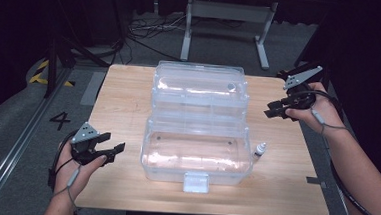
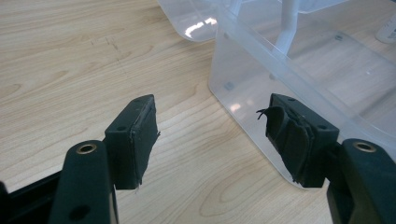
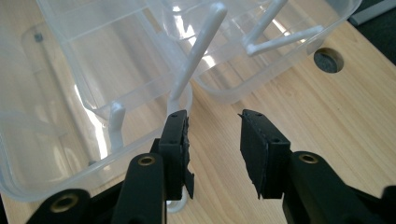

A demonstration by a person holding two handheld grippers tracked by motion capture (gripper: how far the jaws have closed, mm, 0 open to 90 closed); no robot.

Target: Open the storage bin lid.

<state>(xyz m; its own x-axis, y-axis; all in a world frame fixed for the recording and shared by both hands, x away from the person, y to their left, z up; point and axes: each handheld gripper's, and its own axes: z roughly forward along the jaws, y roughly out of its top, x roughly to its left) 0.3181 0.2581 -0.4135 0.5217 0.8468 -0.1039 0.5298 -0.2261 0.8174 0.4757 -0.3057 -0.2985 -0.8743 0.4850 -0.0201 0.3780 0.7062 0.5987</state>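
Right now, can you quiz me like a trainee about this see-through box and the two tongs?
1. True or false: the clear plastic tiered box stands open on the light wooden table.
2. Which side of the box, as the high view shows it, is the small white bottle with a dark cap on?
A. left
B. right
3. Fill in: both the left tongs and the right tongs hold ____.

Key: 1 true; 2 B; 3 nothing.
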